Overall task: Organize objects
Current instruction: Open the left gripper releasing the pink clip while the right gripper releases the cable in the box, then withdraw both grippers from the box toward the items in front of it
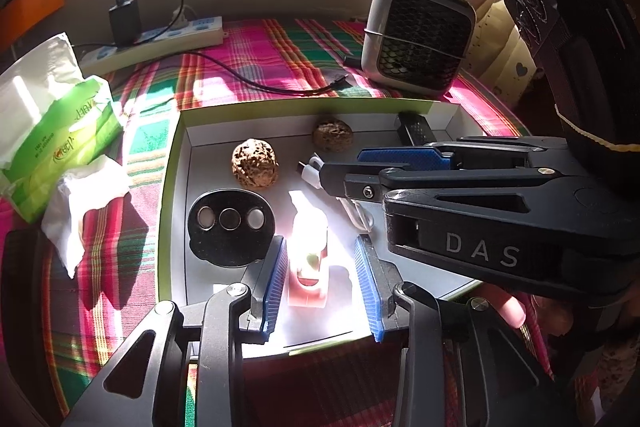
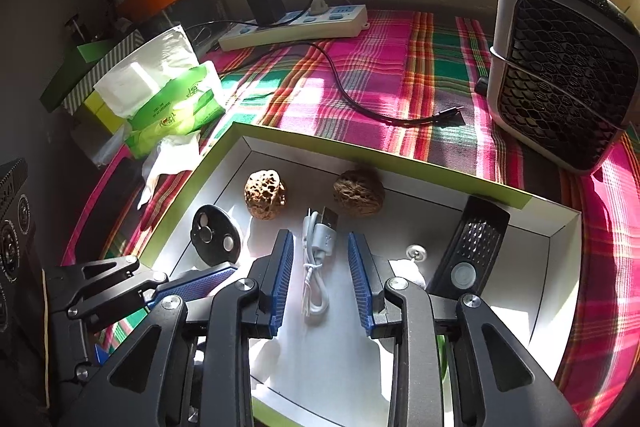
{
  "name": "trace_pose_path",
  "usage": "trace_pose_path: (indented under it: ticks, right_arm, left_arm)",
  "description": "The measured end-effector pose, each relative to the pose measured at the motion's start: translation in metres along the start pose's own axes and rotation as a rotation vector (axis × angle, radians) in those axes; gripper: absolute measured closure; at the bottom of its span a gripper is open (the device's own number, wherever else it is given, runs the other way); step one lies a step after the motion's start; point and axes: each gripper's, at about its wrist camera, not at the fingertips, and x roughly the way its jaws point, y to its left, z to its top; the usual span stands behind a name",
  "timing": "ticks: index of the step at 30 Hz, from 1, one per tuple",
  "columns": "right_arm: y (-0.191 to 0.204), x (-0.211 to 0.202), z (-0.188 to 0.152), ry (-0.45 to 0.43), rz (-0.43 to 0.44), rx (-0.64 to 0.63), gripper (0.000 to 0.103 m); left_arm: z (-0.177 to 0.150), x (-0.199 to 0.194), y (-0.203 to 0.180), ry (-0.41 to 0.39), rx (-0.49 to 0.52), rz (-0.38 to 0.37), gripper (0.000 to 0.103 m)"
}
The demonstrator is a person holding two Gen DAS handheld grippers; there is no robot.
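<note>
I have both grippers over the shallow white tray (image 2: 404,163), which seems to be where the small things get gathered. My left gripper (image 1: 322,281) sits low with its fingers spread wide on either side of a small pink bottle (image 1: 308,263) lying on the tray floor. The fingers are not touching it that I can see, so I judge I am either lining up a grasp or have just set it down; glare washes out the bottle's upper half. My right gripper (image 2: 320,277) is likewise wide open and holds nothing, with a coiled white cable (image 2: 316,259) lying between its fingers on the tray floor.

Around them in the tray lie two walnuts (image 2: 266,193) (image 2: 359,193) near the far wall, a black oval disc with round holes (image 1: 231,225) on the left, and a black remote (image 2: 468,251) leaning against the right wall. A small silver button (image 2: 416,251) lies beside the remote.

The tray rests on a tabletop covered by a pink and green plaid cloth (image 2: 384,75). Beyond it stand a small grey fan (image 2: 560,67), a white power strip (image 2: 296,25) with a black charger (image 2: 264,3) plugged in, and a green tissue pack (image 2: 172,103). Strong sunlight comes through a window behind.
</note>
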Motion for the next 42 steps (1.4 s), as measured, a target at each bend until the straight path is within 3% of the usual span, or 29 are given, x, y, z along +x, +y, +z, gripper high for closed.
trace_pose_path:
  ticks: [7, 24, 42]
  right_arm:
    - [0.001, -0.01, -0.007, -0.013, -0.007, 0.014, 0.068]
    - [0.005, -0.056, -0.036, -0.097, -0.048, 0.045, 0.067]
    - [0.004, -0.092, -0.078, -0.168, -0.105, 0.079, 0.067]
  left_arm:
    - [-0.004, -0.007, -0.002, -0.006, -0.003, 0.013, 0.065]
    - [-0.017, -0.038, -0.007, -0.055, 0.007, 0.046, 0.065]
    - [-0.034, -0.068, -0.014, -0.102, -0.002, 0.024, 0.065]
